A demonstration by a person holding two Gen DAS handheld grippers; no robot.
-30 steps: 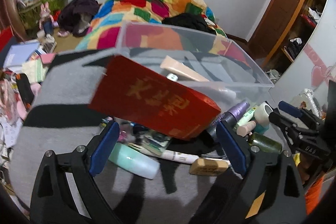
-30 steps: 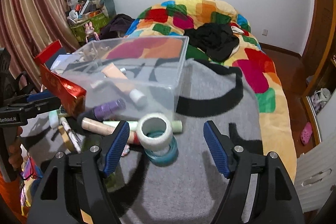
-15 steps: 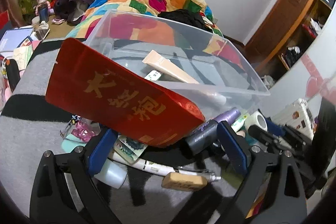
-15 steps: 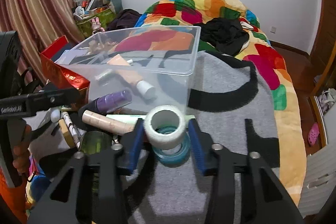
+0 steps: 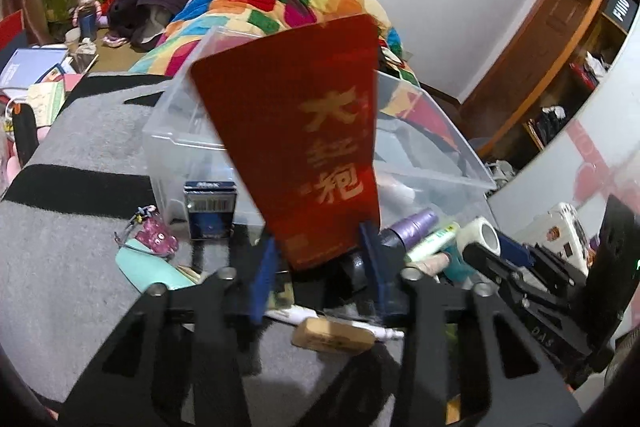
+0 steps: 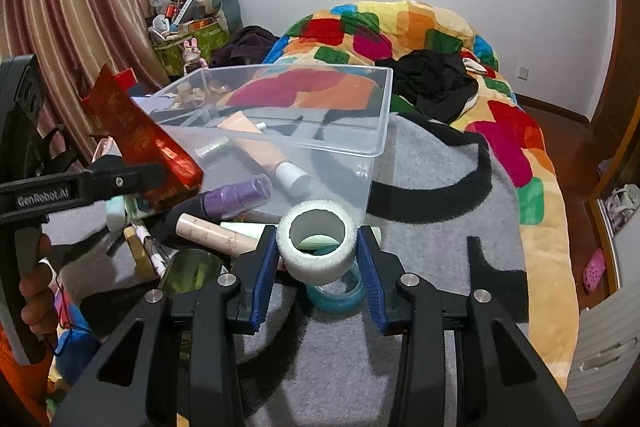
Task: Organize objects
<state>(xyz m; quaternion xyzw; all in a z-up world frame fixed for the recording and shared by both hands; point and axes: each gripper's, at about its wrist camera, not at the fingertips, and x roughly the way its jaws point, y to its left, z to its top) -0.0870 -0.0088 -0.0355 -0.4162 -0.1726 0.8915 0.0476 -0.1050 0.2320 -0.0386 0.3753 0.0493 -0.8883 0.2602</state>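
On the grey and black blanket of the bed stands a clear bin [image 6: 280, 131], and the loose things lie in a heap just before its near wall. Between the fingers of the left gripper [image 5: 320, 267] a red box [image 5: 304, 155] is pinched at its lower end, so that its long body rises above the bin rim; I judge it is held this way to let it go down into the bin lengthwise. From the right wrist view the same box is tilted at the bin's left side, not yet inside.

The right gripper [image 6: 317, 255] is closed on a white tape roll [image 6: 316, 243], one pad on each side of its round wall, the hole turned up. This roll sits on a blue roll [image 6: 336, 295], so the side grasp should take only the upper one. A tube [image 6: 256, 143] already lies inside the bin, while a purple bottle [image 6: 236, 195] and a beige tube [image 6: 212, 229] wait outside, touching each other near the wall. The task seems to be at an early or middle stage.
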